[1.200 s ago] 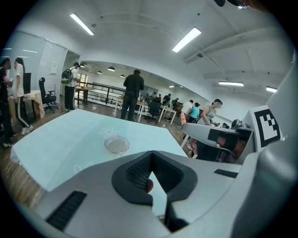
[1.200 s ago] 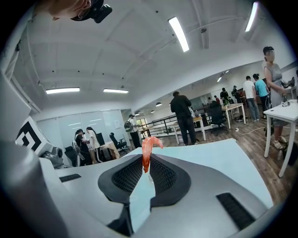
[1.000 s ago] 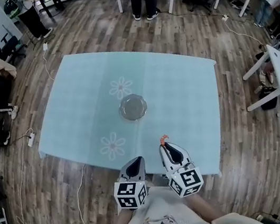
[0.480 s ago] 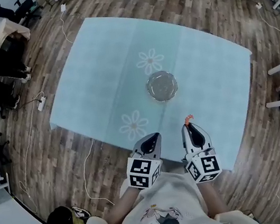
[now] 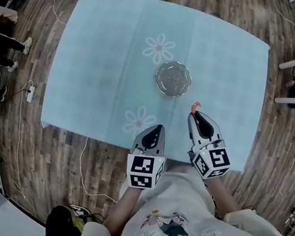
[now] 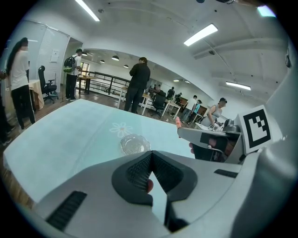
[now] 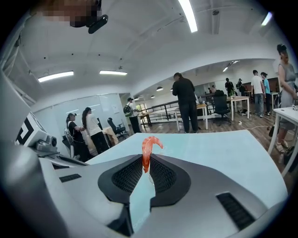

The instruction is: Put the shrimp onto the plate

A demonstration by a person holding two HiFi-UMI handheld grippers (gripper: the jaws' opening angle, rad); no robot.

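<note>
An orange shrimp (image 7: 148, 151) sticks up from the tips of my right gripper (image 7: 145, 168), which is shut on it; in the head view the shrimp (image 5: 194, 107) shows just past the right gripper (image 5: 195, 114). The clear glass plate (image 5: 173, 79) sits mid-table, ahead and slightly left of that gripper, and it is also in the left gripper view, where the plate (image 6: 134, 144) lies beyond the jaws. My left gripper (image 5: 158, 128) hovers over the table's near edge, jaws closed with nothing between them (image 6: 150, 161).
The table (image 5: 99, 66) wears a pale blue cloth with two white flower prints (image 5: 158, 48). Wooden floor surrounds it, with a cable and power strip (image 5: 29, 92) at left. People stand beyond the far edge (image 6: 139, 83), and desks and chairs fill the room.
The head view has swung: the table and plate now sit further right and higher in frame. Both grippers keep their pose near the front edge, the shrimp still held.
</note>
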